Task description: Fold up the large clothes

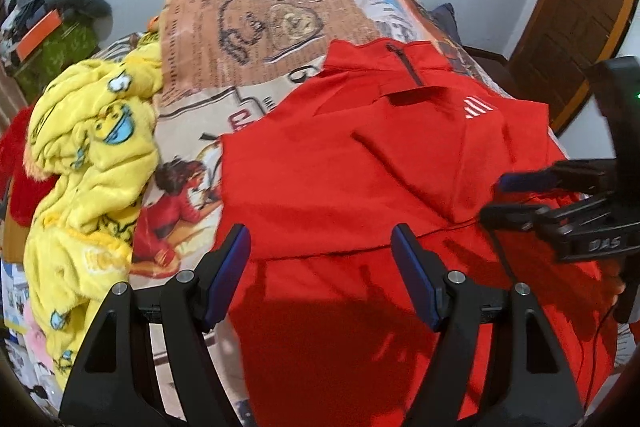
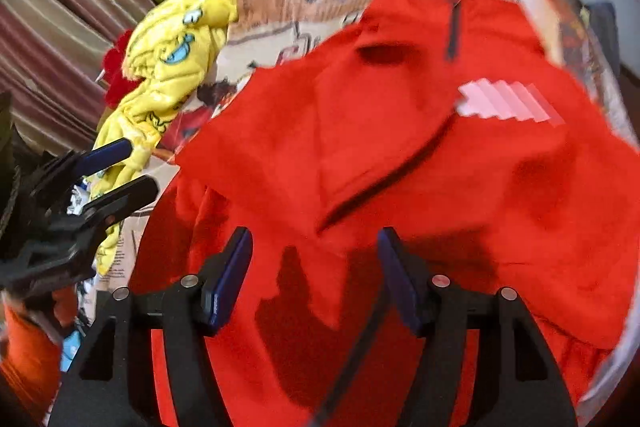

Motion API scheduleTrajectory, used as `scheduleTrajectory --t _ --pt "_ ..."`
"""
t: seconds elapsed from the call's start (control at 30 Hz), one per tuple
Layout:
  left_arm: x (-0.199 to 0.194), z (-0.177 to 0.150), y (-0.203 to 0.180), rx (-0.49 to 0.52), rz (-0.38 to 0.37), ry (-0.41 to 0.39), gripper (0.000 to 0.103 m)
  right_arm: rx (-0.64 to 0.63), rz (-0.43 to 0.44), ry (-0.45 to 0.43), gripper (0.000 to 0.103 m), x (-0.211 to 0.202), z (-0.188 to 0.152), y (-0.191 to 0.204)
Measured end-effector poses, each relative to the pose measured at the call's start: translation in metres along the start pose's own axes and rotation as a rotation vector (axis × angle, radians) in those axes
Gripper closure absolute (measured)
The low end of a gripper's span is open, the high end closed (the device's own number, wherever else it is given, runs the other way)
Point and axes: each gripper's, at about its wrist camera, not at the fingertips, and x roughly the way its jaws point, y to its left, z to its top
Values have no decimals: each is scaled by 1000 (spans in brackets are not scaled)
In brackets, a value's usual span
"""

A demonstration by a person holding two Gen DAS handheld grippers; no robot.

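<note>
A large red zip-neck top (image 1: 360, 155) with a white stripe logo (image 1: 478, 105) lies on the bed, sleeves folded in over its front. It fills the right wrist view (image 2: 400, 147) too. My left gripper (image 1: 320, 239) is open and empty above the top's lower part. My right gripper (image 2: 314, 241) is open and empty over the same garment; it also shows from the side in the left wrist view (image 1: 496, 199), at the top's right edge. The left gripper appears at the left of the right wrist view (image 2: 140, 167).
A printed bedsheet (image 1: 256, 27) covers the bed. A crumpled yellow fleece blanket (image 1: 92, 163) lies to the left of the top. A cluttered shelf (image 1: 44, 27) stands at the far left, a wooden door (image 1: 572, 7) at the right, and a striped curtain (image 2: 52, 39) behind.
</note>
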Motion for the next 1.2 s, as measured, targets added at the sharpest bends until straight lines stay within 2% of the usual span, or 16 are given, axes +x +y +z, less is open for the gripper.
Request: scheduleTrajectory --t 0.13,0.3,0.43,0.53,0.6,0.7,0.8,0.87,0.93,1.07,1.13,1.2 --pt "2 14 -28 56 -16 -7 31 14 -116 -80 41 -34 -7 -32" --pt "15 30 -70 145 -30 -11 31 30 -320 -200 40 -72 -23 -76" --pt "37 41 -101 210 -31 -1 31 23 -484 -206 37 -83 -35 -104" --pt "62 49 -116 230 -15 31 34 65 -502 -181 30 -82 -46 -130" --pt "77 54 -123 234 -2 52 38 114 -486 -160 30 -77 -54 -145" --pt "98 61 -131 229 -5 74 38 192 -465 -136 30 -66 -63 -165" --pt "116 69 -137 241 53 72 40 267 -447 -89 30 -54 -73 -184" --pt "129 73 -139 269 136 70 40 314 -401 -81 29 -48 -78 -193" --pt "135 74 -137 294 177 57 46 353 -366 -104 23 -48 -82 -198" --pt "129 79 -124 277 177 34 93 341 -393 -114 16 -44 -84 -192" --pt "116 85 -111 228 154 2 95 304 -433 -104 14 -38 -82 -185" --pt "99 93 -98 170 110 -33 98 291 -437 -99 14 -38 -81 -183"
